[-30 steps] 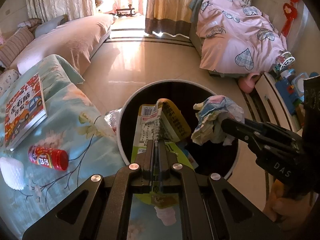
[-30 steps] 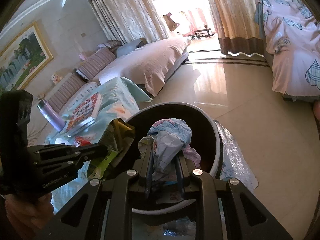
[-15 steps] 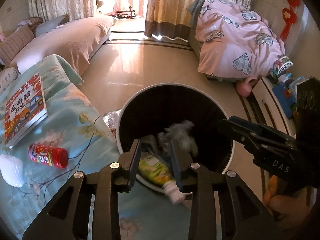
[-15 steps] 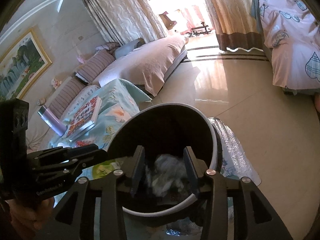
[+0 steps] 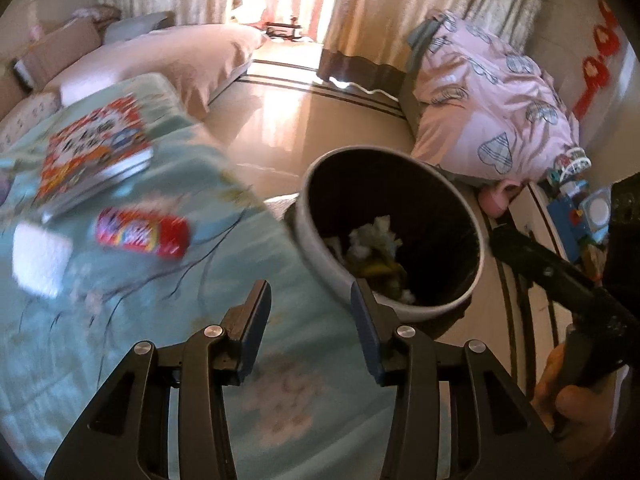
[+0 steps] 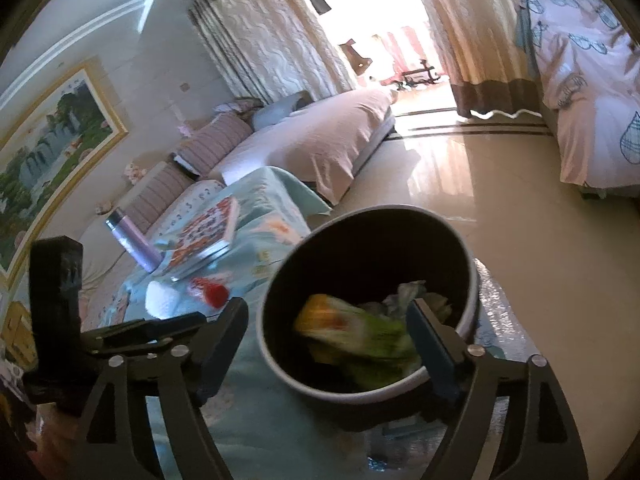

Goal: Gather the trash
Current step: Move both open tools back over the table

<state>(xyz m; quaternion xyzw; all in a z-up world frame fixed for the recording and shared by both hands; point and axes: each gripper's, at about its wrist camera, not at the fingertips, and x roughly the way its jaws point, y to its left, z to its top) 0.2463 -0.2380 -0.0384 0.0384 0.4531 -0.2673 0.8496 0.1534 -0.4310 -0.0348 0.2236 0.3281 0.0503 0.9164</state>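
Note:
A round waste bin [image 5: 476,248] with a pale rim and dark inside stands on the floor beside the table; it also shows in the right wrist view [image 6: 470,264]. Crumpled paper [image 5: 374,236] and a green-yellow wrapper [image 6: 360,332] lie inside it. My left gripper [image 5: 310,302] is open and empty, over the table edge next to the bin. My right gripper [image 6: 326,320] is open and empty, just above the bin's near rim. A red can [image 5: 142,234] lies on the teal tablecloth, left of the left gripper.
On the teal tablecloth [image 5: 200,360] lie a picture book [image 5: 94,148] and a white foam piece [image 5: 40,258]. A purple flask [image 6: 132,244] stands by the book. A sofa [image 5: 168,60], a pink quilt [image 5: 492,108] and a low cabinet with toys [image 5: 576,216] surround the floor.
Both grippers opened and dropped the wrapper and the crumpled paper into the bin. The left gripper then swung left toward the table; the right one drew back a little.

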